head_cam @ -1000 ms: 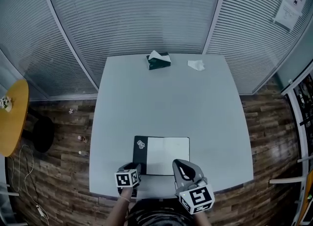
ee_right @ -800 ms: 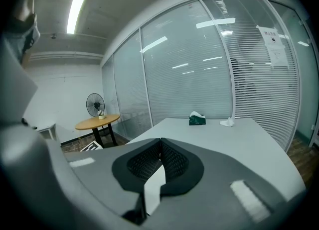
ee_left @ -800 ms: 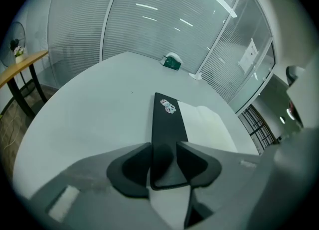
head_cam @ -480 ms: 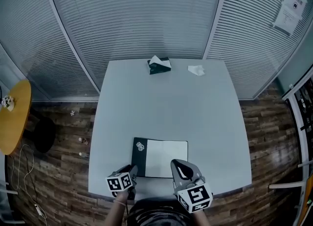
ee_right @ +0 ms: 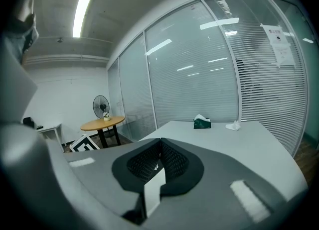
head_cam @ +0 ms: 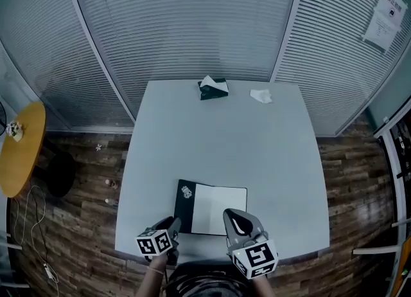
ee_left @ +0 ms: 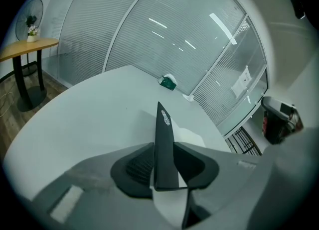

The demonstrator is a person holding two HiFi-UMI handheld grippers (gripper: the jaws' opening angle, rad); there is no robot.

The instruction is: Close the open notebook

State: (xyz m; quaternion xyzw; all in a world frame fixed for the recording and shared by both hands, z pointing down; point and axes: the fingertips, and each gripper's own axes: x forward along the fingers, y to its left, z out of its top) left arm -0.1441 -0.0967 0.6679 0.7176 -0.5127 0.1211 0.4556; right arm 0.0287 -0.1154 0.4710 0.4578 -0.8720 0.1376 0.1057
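Jaws of the left gripper (ee_left: 164, 149) have just been closing and now pinch the notebook's (head_cam: 218, 209) dark cover (ee_left: 163, 124), which stands on edge by the tabletop's (head_cam: 218, 135) near edge. The right gripper (ee_right: 160, 147) has its jaws pressed together, empty. The cover is probably light, stiff board hinging at the spine, best held near its free edge. Bare tabletop lies beyond, and the drop-off is close behind.

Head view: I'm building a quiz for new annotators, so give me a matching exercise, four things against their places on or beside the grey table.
Things:
1 notebook
2 tissue box
3 crumpled tissue
4 round wooden table

Places:
A left of the grey table, apart from it
B far edge, near the middle
C near edge, open
D far edge, towards the right

Pairs: 1-C, 2-B, 3-D, 4-A
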